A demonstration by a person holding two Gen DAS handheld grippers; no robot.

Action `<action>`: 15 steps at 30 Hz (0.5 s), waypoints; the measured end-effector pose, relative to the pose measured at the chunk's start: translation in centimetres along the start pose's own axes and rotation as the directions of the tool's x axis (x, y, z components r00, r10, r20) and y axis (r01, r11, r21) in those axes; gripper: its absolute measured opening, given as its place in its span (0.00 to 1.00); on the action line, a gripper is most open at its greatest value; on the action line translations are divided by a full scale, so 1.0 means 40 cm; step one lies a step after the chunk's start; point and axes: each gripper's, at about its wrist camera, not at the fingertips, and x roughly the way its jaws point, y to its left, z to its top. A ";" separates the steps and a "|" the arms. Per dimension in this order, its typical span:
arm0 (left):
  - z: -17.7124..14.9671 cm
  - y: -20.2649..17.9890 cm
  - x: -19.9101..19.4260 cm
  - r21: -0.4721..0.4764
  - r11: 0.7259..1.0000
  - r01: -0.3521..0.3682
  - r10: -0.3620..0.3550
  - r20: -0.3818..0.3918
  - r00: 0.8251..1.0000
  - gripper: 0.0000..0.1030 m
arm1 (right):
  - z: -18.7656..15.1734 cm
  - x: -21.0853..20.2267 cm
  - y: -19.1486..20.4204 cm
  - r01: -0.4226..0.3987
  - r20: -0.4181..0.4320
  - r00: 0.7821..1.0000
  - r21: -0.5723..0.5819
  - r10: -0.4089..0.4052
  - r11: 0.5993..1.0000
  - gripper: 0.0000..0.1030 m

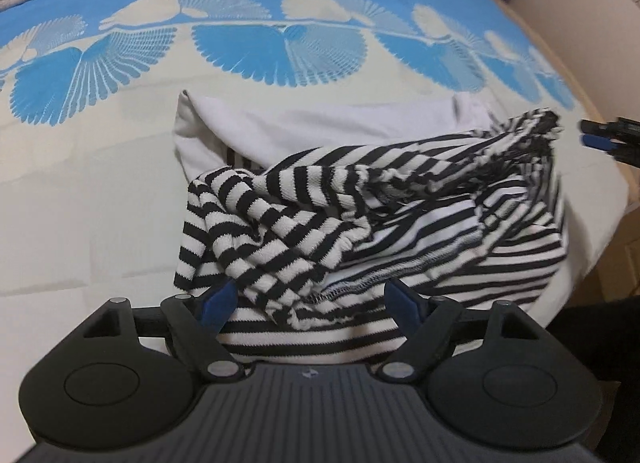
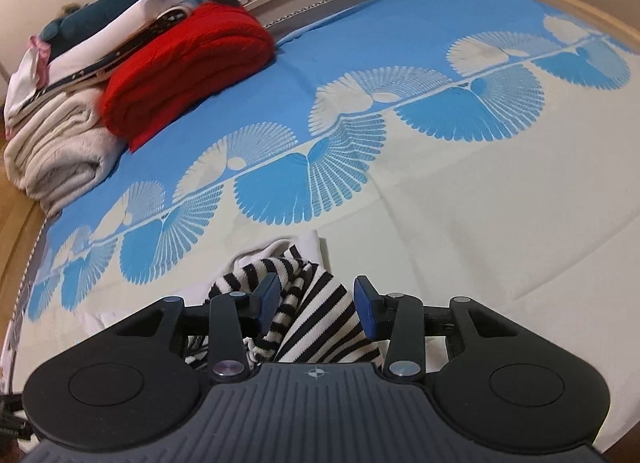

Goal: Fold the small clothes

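Jaws spread on both grippers, left [image 1: 310, 303] and right [image 2: 316, 301], gripping nothing. Striped top [image 1: 360, 223] bunched on bed [image 1: 80, 203]. Advice: pinch 2 hem corners, spread flat before folding.

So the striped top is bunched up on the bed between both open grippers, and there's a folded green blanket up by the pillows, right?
Nearly. The folded blanket is red, not green, as the right wrist view shows. The rest holds: the striped top lies bunched on the bed, with the left gripper and right gripper open around it.
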 end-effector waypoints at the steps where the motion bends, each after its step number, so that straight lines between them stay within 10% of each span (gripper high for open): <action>1: 0.011 -0.004 0.007 0.002 1.000 -0.016 0.016 -0.009 1.000 0.76 | -0.001 -0.002 -0.001 0.001 -0.004 1.000 -0.001 -0.001 1.000 0.41; 3: 0.032 -0.010 0.013 0.003 0.999 -0.048 0.048 -0.011 0.999 0.40 | -0.003 -0.003 -0.003 0.003 -0.010 1.000 -0.007 -0.003 1.000 0.41; 5: 0.065 -0.005 0.001 -0.016 0.999 -0.050 0.050 0.021 0.999 0.25 | -0.005 -0.003 -0.002 0.010 -0.014 1.000 -0.017 -0.010 1.000 0.41; 8: 0.123 0.053 -0.081 -0.212 0.974 0.074 -0.019 0.248 0.969 0.23 | -0.004 -0.002 -0.002 0.016 -0.016 1.000 -0.026 -0.016 1.000 0.41; 11: 0.143 0.136 -0.125 -0.427 0.877 0.220 -0.024 0.419 0.908 0.25 | -0.003 0.002 -0.001 0.018 -0.014 1.000 -0.028 -0.019 0.999 0.41; 15: 0.156 0.136 -0.088 -0.451 0.875 0.177 -0.014 0.343 0.939 0.36 | -0.001 0.011 0.009 0.015 -0.015 1.000 -0.040 -0.015 0.999 0.41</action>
